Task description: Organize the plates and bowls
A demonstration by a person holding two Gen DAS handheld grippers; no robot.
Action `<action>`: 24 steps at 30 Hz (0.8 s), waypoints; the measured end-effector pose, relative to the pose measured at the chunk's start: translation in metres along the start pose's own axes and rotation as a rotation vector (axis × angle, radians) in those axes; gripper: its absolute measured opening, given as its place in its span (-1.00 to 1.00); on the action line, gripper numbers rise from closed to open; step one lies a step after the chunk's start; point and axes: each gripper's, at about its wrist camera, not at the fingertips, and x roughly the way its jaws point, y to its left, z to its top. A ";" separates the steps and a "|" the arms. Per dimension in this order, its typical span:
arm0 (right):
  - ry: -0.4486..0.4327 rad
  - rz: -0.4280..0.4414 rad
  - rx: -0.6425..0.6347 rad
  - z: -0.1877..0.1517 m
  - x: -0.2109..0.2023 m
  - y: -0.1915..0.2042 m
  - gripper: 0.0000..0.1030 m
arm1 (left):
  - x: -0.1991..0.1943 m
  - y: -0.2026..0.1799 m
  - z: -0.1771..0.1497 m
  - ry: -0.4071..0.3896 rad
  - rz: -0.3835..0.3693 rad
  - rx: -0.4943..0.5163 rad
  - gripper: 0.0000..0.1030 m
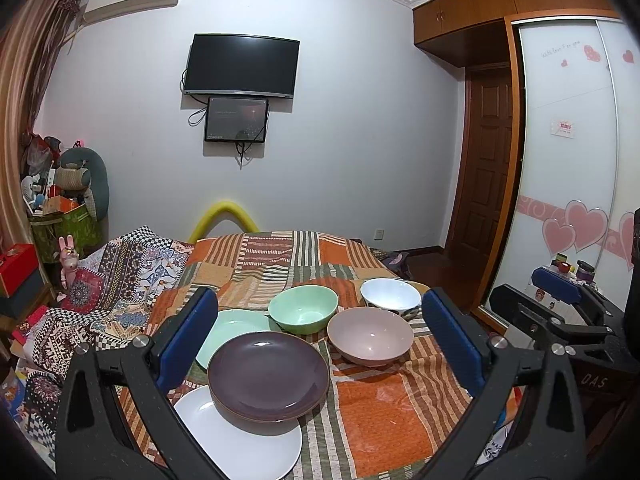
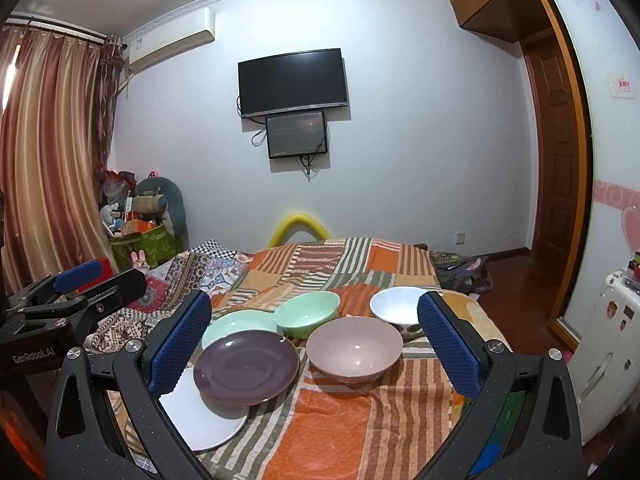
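On the patchwork bedspread (image 1: 384, 404) lie three plates and three bowls. A purple plate (image 1: 268, 374) (image 2: 246, 366) rests partly on a white plate (image 1: 244, 444) (image 2: 204, 416) and a green plate (image 1: 232, 330) (image 2: 236, 322). Behind stand a green bowl (image 1: 303, 308) (image 2: 306, 312), a mauve bowl (image 1: 370, 334) (image 2: 354, 346) and a white bowl (image 1: 390, 296) (image 2: 396, 306). My left gripper (image 1: 320, 344) is open and empty above the plates. My right gripper (image 2: 316, 350) is open and empty, near the mauve bowl. Each gripper shows in the other's view, the right (image 1: 560, 308) and the left (image 2: 76, 292).
A quilt (image 1: 100, 296) lies bunched at the bed's left. A wardrobe (image 1: 572, 160) and a white suitcase (image 2: 612, 360) stand on the right. A green box of clutter (image 2: 148, 240) sits at the far left by the curtain.
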 end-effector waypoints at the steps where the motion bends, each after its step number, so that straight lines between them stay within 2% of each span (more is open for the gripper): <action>1: 0.001 0.000 0.000 0.000 0.000 0.000 0.99 | 0.000 0.000 0.000 0.001 0.000 0.000 1.00; 13: 0.038 0.024 0.026 -0.003 0.012 -0.004 0.99 | 0.009 0.007 -0.002 0.017 -0.001 -0.013 1.00; 17: 0.077 0.043 0.048 -0.010 0.024 -0.007 0.99 | 0.025 0.017 -0.004 0.064 -0.015 -0.024 1.00; 21: 0.114 0.041 0.056 -0.018 0.040 -0.007 0.99 | 0.047 0.031 -0.012 0.124 0.005 -0.046 1.00; 24: 0.143 0.039 0.057 -0.024 0.053 -0.006 0.99 | 0.066 0.049 -0.018 0.182 0.012 -0.096 0.78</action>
